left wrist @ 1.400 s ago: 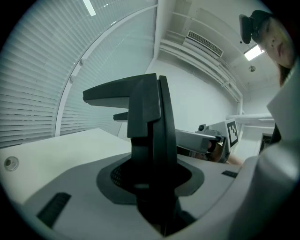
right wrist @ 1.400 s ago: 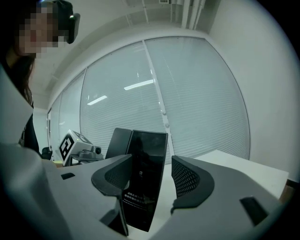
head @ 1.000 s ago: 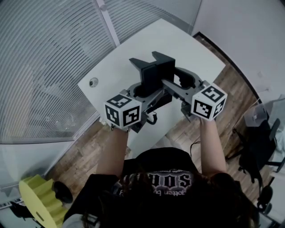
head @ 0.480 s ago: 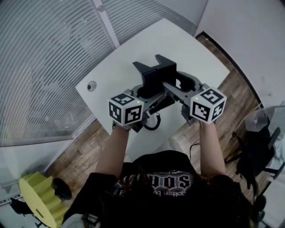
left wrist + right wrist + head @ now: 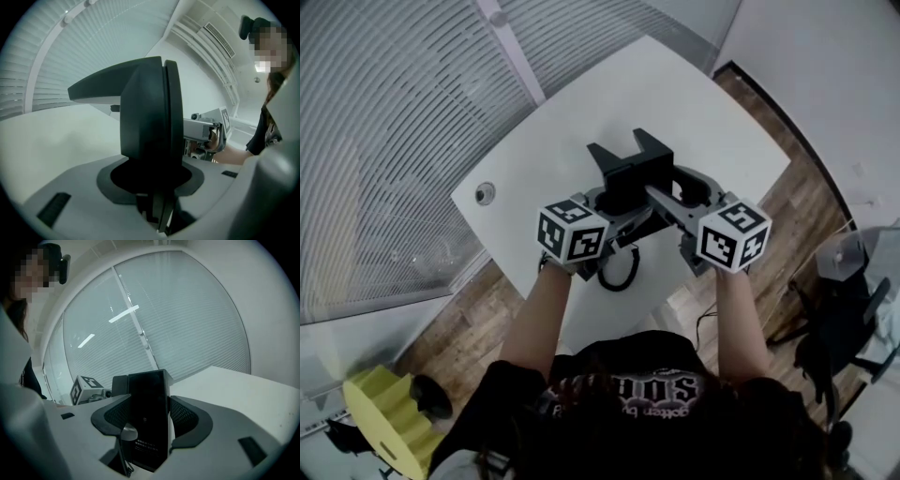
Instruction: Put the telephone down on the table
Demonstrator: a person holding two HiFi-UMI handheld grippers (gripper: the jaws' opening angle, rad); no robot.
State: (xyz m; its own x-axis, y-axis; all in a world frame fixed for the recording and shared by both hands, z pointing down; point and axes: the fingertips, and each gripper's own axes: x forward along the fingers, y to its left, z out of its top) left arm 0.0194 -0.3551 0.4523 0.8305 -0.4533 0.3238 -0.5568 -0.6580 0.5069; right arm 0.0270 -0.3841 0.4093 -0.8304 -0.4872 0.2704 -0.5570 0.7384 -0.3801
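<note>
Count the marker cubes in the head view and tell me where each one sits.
2. One cube is on the left tongs, the other cube on the right tongs, flanking the telephone over the table. None seems hidden.

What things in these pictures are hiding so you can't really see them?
Head view: whether the telephone touches the table; its own body hides its underside.
Right gripper view: small print on the telephone's dark panel, too small to read.
Head view: round thing near the table's edge, too small to name.
Head view: where the black cord ends; it runs under the left gripper.
</note>
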